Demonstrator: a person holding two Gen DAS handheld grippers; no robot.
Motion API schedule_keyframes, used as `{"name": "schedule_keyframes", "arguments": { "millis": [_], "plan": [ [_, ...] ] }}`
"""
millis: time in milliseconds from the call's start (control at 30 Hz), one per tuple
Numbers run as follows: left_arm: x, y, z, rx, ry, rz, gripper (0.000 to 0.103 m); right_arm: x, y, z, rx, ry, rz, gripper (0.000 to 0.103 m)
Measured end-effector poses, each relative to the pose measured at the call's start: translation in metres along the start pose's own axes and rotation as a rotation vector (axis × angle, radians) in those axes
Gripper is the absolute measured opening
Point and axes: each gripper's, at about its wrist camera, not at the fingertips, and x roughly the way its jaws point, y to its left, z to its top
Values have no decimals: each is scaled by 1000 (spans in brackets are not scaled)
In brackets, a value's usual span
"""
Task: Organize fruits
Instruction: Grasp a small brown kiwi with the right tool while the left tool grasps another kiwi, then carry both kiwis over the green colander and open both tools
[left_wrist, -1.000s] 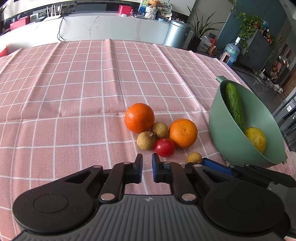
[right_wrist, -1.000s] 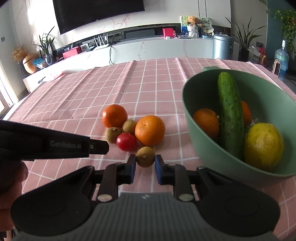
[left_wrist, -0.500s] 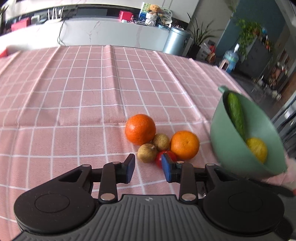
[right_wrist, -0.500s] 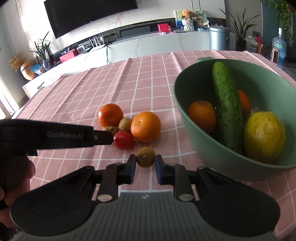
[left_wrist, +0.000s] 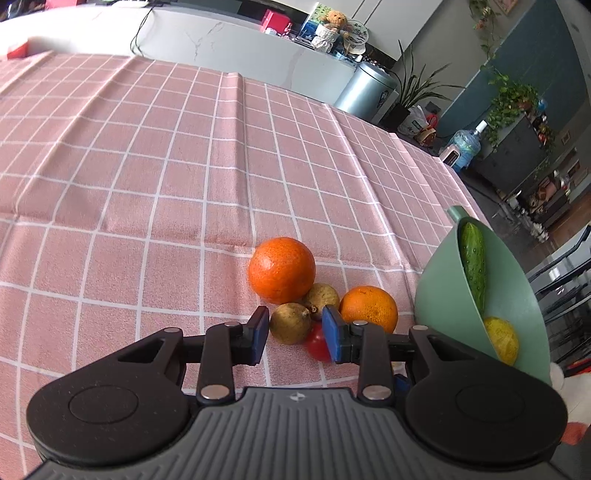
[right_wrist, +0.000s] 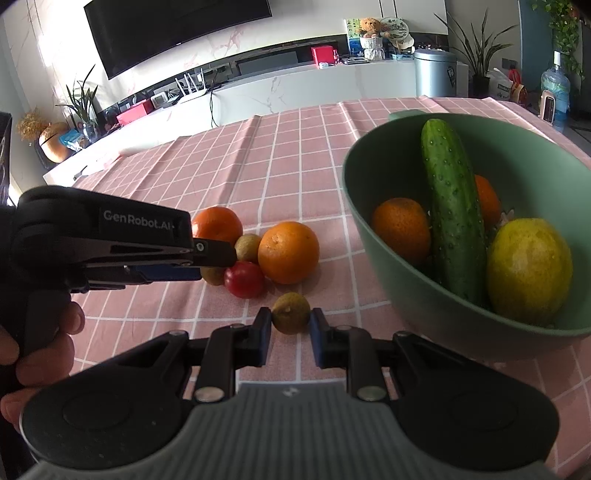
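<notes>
Resting on the pink checked desk (right_wrist: 295, 147), a small brown fruit (right_wrist: 291, 313) sits pinched between the right claw (right_wrist: 290, 332) pads. Beside it, the left claw (left_wrist: 293, 334) straddles another brown fruit (left_wrist: 290, 323), its jaws just closing, a gap either side. Near them lie a tomato (right_wrist: 244, 279), two oranges and a green bowl (right_wrist: 406, 288).
</notes>
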Motion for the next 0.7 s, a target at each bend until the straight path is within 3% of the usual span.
{"name": "schedule_keyframes", "arguments": {
  "millis": [33,333,700],
  "plan": [
    [0,2,0,-17,3,-4,26,0,0,0,1,0,0,18],
    [-23,1,-4,-24,-37,19,26,-7,0,0,-6,-5,11,18],
    [-61,-45,-14,100,-67,10,26,-52,-3,5,-30,-45,39,17]
  ]
}}
